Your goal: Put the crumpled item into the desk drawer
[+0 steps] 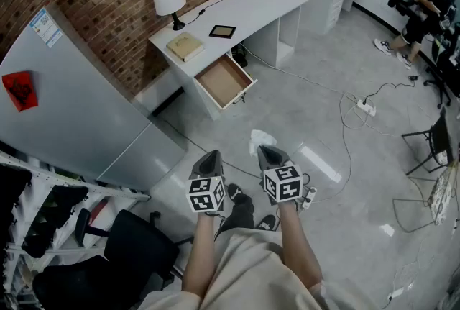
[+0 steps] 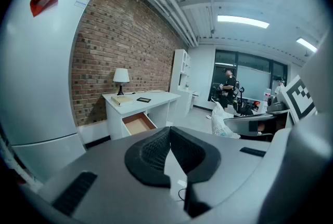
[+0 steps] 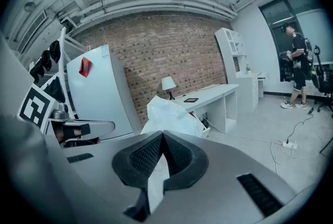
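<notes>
The crumpled item (image 1: pixel 261 137) is a white plastic bag, and my right gripper (image 1: pixel 267 151) is shut on it above the grey floor. In the right gripper view the bag (image 3: pixel 169 114) bulges out past the closed jaws of that gripper (image 3: pixel 162 137). My left gripper (image 1: pixel 210 157) hangs beside it, shut and empty; its own view shows its tips (image 2: pixel 169 132) meeting with nothing between them. The white desk (image 1: pixel 251 1) stands ahead by the brick wall, with its drawer (image 1: pixel 224 81) pulled open and its wooden bottom bare. From the left gripper view the drawer (image 2: pixel 138 124) lies some way off.
A lamp (image 1: pixel 169 1), a book (image 1: pixel 185 47) and a tablet (image 1: pixel 222 31) sit on the desk. A grey fridge (image 1: pixel 79 111) stands on the left and a black chair (image 1: pixel 136 252) behind it. Cables and a power strip (image 1: pixel 366 107) cross the floor on the right. A person (image 1: pixel 424 6) stands far right.
</notes>
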The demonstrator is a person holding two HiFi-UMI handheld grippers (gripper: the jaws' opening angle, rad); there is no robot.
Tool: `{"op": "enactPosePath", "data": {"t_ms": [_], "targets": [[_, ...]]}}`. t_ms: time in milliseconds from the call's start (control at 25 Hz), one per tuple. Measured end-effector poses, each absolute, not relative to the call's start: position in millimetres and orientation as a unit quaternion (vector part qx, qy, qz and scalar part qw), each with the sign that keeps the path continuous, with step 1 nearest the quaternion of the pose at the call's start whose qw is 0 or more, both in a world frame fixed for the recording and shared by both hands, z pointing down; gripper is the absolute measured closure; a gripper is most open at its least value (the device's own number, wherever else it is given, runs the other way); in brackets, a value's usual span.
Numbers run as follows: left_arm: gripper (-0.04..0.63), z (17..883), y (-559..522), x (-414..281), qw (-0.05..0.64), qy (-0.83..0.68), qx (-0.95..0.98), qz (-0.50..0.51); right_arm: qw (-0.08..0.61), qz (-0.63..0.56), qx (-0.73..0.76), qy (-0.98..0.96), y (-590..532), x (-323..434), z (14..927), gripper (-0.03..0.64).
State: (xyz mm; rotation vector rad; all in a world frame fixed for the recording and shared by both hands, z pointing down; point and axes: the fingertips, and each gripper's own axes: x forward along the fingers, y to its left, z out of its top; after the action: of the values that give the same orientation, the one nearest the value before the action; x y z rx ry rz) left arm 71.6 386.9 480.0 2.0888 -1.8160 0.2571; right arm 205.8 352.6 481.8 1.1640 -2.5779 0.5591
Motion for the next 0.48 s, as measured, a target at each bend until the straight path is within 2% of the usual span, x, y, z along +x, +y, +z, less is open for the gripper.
{"op": "enactPosePath", "data": {"t_ms": [480], "targets": [[0.580, 483, 387, 50, 0.169, -0.656, 0.729, 0.102, 0.127, 0.197, 0.406, -0.883, 341, 206, 490, 0.591]]}}
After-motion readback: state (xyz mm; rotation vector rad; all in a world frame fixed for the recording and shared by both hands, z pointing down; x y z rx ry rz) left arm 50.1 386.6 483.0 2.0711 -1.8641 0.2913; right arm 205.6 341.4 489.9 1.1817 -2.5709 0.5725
